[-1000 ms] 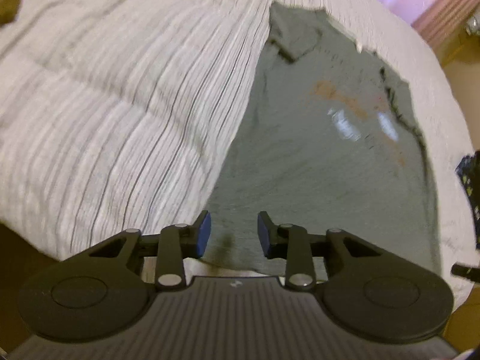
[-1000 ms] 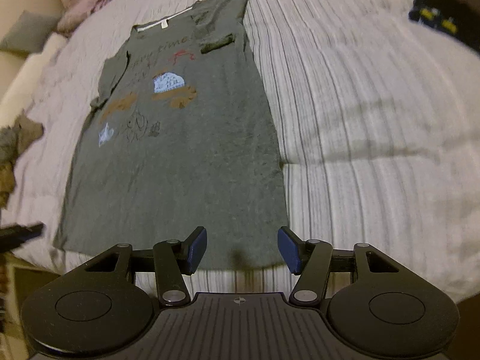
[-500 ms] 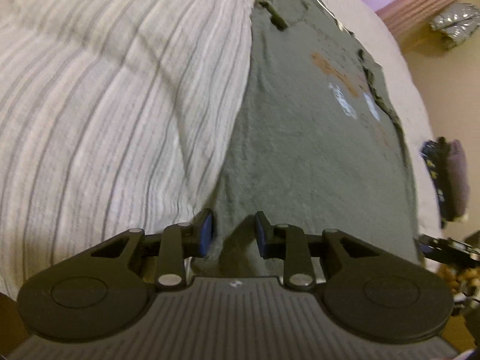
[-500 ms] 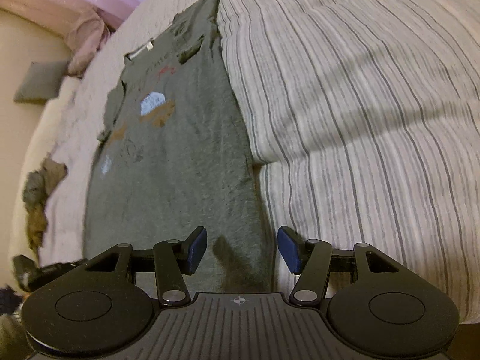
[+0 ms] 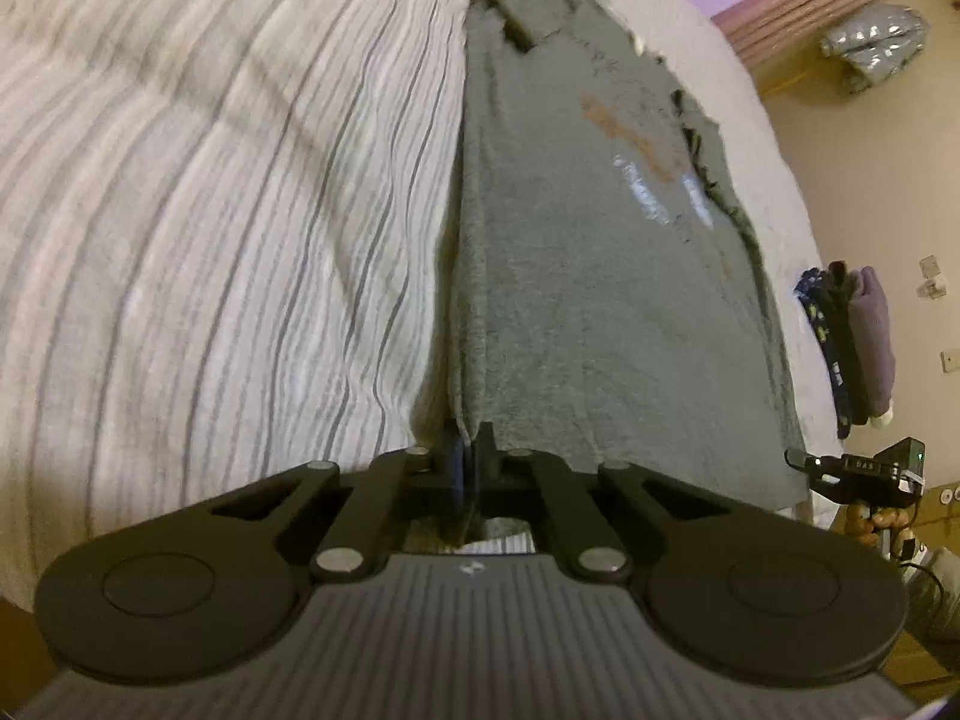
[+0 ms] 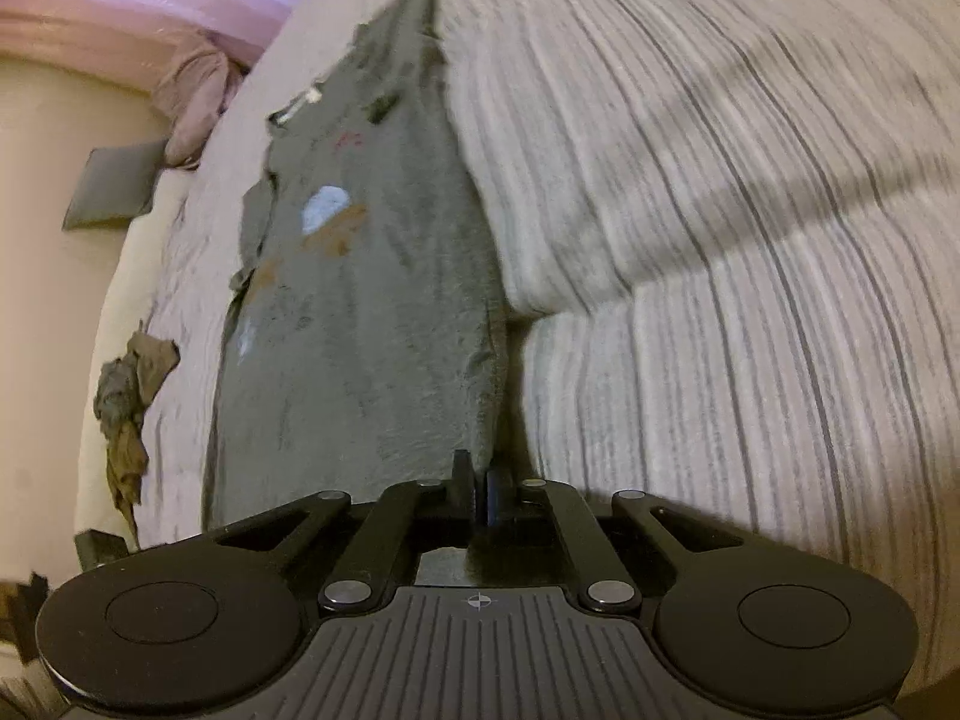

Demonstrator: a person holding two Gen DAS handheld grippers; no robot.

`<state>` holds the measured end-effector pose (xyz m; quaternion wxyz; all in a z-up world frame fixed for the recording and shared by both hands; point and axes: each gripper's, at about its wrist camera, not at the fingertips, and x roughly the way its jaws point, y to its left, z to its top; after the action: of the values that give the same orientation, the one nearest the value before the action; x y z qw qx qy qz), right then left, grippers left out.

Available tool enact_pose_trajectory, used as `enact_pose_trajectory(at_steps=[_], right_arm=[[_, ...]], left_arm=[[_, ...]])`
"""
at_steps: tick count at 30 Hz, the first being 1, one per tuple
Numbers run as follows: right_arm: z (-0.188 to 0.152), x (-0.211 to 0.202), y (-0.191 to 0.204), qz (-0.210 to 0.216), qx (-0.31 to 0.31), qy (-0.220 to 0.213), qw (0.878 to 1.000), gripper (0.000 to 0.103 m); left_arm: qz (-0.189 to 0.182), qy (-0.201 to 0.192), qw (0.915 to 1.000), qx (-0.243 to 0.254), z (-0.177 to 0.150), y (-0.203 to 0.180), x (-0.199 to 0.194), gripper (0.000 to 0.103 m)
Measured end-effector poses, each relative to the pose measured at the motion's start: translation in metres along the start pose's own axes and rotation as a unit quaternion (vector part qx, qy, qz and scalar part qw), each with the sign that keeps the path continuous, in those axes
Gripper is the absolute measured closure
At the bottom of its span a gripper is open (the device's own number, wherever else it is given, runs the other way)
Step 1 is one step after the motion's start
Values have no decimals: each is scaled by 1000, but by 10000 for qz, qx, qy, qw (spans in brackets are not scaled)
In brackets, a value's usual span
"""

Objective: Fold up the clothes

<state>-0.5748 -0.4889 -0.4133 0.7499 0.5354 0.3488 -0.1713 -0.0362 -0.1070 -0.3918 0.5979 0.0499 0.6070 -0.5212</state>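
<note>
A grey T-shirt (image 5: pixel 600 276) with an orange and white print lies flat, front up, on a striped bedspread (image 5: pixel 210 240). My left gripper (image 5: pixel 471 450) is shut on the shirt's bottom hem at its left corner. In the right wrist view the same T-shirt (image 6: pixel 372 312) stretches away from me, and my right gripper (image 6: pixel 480 480) is shut on the hem at its right corner. The cloth is pinched up into a small ridge at each gripper.
A crumpled olive garment (image 6: pixel 129 402) lies at the bed's left edge. A pink pillow (image 6: pixel 192 102) and a grey cushion (image 6: pixel 114 186) sit at the far left. A stack of folded clothes (image 5: pixel 852 348) is beyond the bed's right side. The other gripper (image 5: pixel 864 471) shows at right.
Both grippers came down onto the shirt's bottom hem and went from open to shut, each pinching a corner of the cloth.
</note>
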Motion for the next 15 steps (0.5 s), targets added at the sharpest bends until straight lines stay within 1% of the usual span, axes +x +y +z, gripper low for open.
enact_pose_trajectory(at_steps=[5,9,12,15], right_arm=[[-5,-32,19,-36,-171,-284,9994,102],[-15,-50,30,-21,-302,-215,9993,102],[-33,-66,29,-102,-262,2,9996,102],[-61,-81,23,-231,-55,311,9992,102]], left_arm=[[-41,-292,9995,138,-10,-11,-35,103],[-64,-478,9985,242,-19,-20,-63,103],[7,-294,9994,173,-43,-23,-83,103],[131,-73,9999,-37,-76,-25,-103,103]])
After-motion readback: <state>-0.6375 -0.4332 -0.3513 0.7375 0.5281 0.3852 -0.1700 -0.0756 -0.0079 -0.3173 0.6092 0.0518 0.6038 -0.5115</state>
